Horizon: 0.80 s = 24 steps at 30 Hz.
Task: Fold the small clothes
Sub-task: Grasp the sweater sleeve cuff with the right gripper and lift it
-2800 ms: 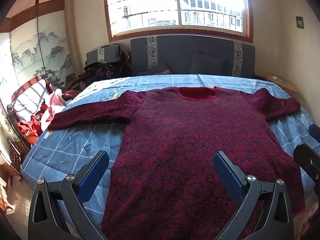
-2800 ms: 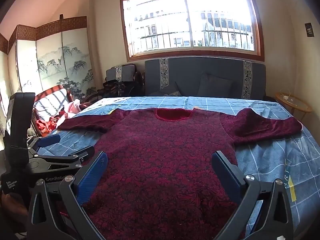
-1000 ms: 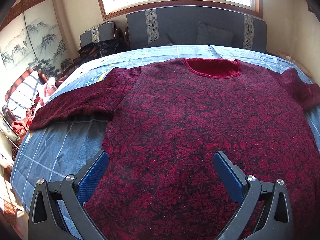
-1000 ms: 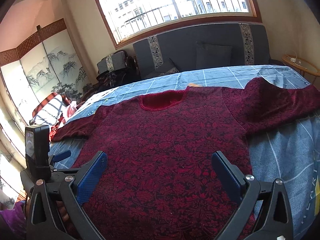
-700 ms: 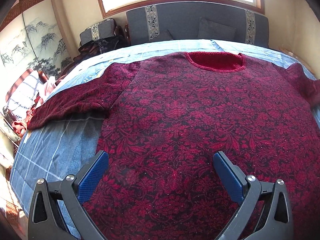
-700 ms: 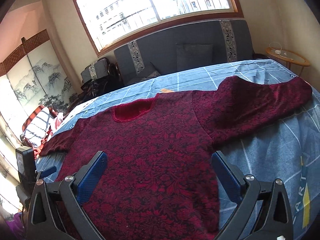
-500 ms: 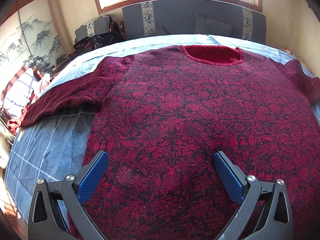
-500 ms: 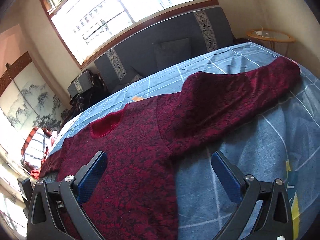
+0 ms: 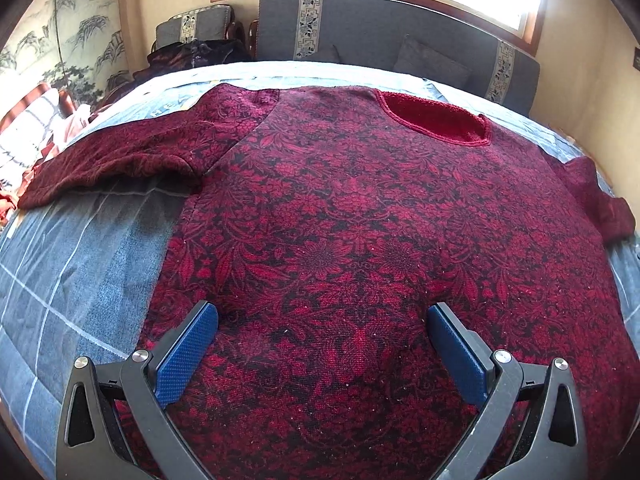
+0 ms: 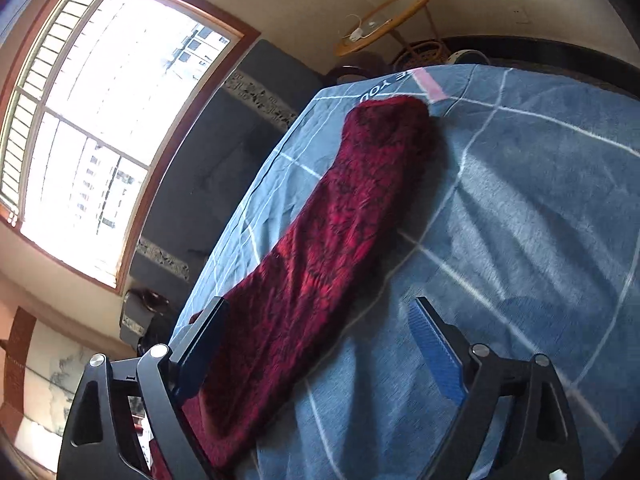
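A dark red patterned sweater (image 9: 360, 220) lies spread flat on a blue checked bedspread (image 9: 80, 260), neckline at the far side. My left gripper (image 9: 322, 344) hovers open above the lower body of the sweater, nothing between its blue pads. In the right wrist view the picture is rolled sideways. The sweater's sleeve (image 10: 340, 232) stretches away toward the bed's edge. My right gripper (image 10: 320, 344) stands over the sleeve's near end with its jaws closing; the pads do not press on the cloth.
A grey headboard (image 9: 400, 36) and a window stand behind the bed. Clothes are piled at the left of the bed (image 9: 52, 128). A round wooden side table (image 10: 384, 20) stands past the bed corner. Bare bedspread (image 10: 540, 220) lies beside the sleeve.
My right gripper swept right from the sweater's body to the sleeve and rolled strongly, tilting the view. The left gripper sank a little nearer to the sweater and rolled slightly.
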Tool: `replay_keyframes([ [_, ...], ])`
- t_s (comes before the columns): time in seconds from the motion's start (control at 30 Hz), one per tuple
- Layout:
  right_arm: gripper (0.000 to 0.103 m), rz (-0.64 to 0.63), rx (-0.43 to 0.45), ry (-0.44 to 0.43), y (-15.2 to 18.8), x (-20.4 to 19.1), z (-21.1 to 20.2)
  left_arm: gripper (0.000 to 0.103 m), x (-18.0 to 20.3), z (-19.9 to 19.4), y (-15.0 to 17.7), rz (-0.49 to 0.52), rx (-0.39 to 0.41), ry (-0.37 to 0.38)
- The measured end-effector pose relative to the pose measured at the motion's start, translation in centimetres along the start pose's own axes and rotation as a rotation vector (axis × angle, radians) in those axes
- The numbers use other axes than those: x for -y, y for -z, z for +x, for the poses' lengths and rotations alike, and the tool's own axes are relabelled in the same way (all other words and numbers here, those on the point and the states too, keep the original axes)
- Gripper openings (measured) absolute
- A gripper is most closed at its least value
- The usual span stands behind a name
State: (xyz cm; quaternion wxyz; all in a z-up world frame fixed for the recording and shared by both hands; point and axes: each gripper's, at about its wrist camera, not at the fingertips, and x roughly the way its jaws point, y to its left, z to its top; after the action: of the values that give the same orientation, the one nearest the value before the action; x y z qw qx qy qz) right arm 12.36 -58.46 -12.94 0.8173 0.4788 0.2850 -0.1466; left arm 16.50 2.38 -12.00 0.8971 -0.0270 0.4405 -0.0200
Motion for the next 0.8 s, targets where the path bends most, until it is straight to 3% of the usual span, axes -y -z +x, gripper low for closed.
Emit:
replay_keyframes([
  [0.2, 0.081, 0.097, 0.002, 0.003, -4.1, 2.9, 1.5, 0.103, 0.2, 0.0, 0.1, 0.006, -0.003, -0.009],
  [0.37, 0.080, 0.076, -0.011, -0.003, -6.1, 3.6, 2.2, 0.103, 0.3, 0.1, 0.1, 0.006, -0.005, -0.010],
  [0.8, 0.076, 0.090, -0.060, -0.008, -8.4, 3.0, 4.7, 0.103, 0.2, 0.4, 0.0, 0.009, -0.010, -0.015],
])
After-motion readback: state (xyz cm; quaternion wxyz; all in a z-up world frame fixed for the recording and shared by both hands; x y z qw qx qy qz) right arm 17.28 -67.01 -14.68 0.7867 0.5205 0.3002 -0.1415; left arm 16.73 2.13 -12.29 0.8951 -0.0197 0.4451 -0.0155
